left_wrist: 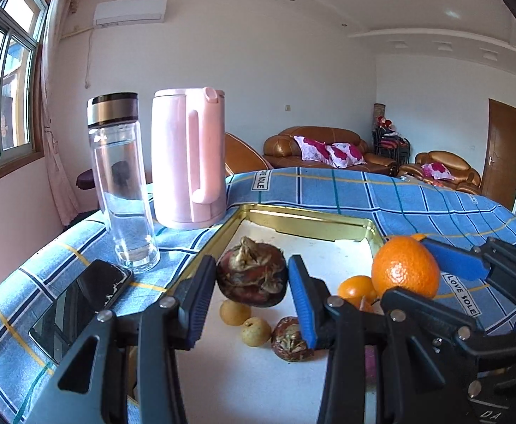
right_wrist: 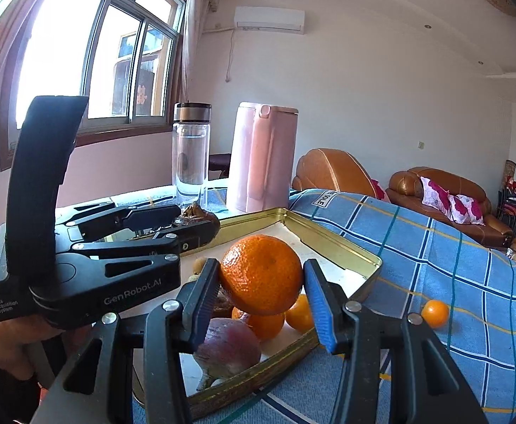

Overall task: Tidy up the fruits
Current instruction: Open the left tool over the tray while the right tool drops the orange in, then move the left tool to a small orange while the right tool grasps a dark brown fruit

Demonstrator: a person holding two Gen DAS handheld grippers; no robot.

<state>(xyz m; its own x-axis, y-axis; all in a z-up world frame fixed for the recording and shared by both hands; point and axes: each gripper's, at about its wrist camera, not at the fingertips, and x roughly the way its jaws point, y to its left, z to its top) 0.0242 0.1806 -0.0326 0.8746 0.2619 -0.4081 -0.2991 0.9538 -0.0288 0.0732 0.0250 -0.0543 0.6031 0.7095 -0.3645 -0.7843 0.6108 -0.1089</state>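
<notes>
Left gripper is clamping a dark brown mangosteen, holding it lifted above the gold-rimmed tray. Right gripper is clamping a big orange, pads pressing on both sides, also held over the tray, toward its right edge.

Lying in the tray: two small yellowish-brown fruits, a second mangosteen, small oranges and a pale purple round fruit. One small orange is sitting outside the tray, to its right on the blue checked cloth.

Behind the tray's far left corner a pink jug is standing, with a clear bottle just left of it. A black phone is lying left of the tray, near the bottle.
</notes>
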